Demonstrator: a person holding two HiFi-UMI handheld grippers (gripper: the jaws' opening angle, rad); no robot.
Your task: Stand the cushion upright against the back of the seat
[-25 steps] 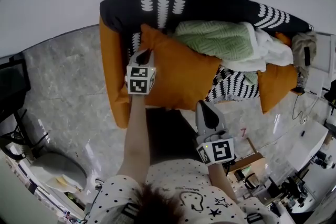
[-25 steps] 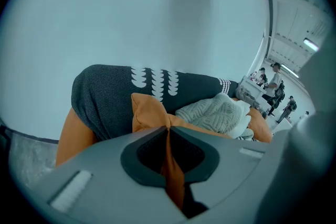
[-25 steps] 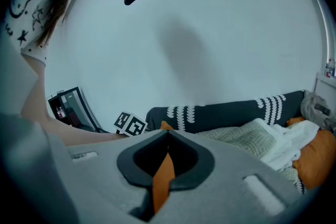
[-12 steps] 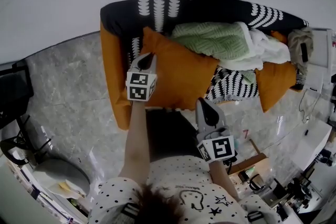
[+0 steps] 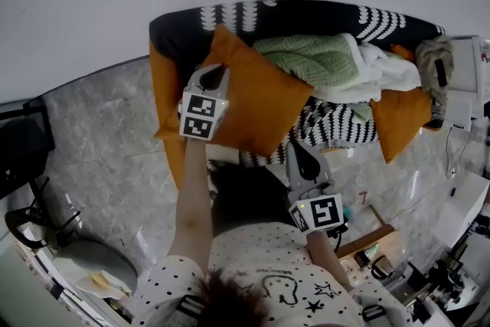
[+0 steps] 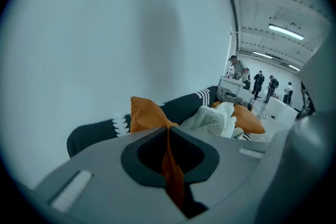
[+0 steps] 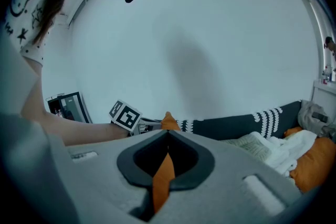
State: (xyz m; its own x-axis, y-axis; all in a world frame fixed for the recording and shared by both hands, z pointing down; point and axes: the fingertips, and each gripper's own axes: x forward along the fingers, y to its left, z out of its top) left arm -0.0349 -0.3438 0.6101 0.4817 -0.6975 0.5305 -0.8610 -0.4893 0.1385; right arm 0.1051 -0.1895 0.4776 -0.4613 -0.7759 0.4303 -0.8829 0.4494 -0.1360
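- On the sofa point(image 5: 306, 14), at its left end: orange cushion point(image 5: 256, 99) tipped up on a corner. Its top corner overlaps the black backrest in head view.
- L gripper point(image 5: 217, 74) is at the cushion's left edge, just inside the sofa's orange armrest point(image 5: 162, 88). Jaws are pinched together on a thin fold of the orange fabric, clear in left gripper view.
- L arm reaches out long twd the sofa, forearm point(image 5: 191, 195) nearly straight, gripper nosing down a bit.
- R gripper point(image 5: 297, 148) is at the cushion's lower right edge, by the sofa's front. Jaws are also clamped on a strip of orange fabric, per right gripper view.
- R arm is bent & kept close to the body, hand at the sofa's front edge.
- Further right on the sofa seat: green knit blanket point(image 5: 314, 57), white blanket point(image 5: 387, 71), second orange cushion point(image 5: 400, 119).
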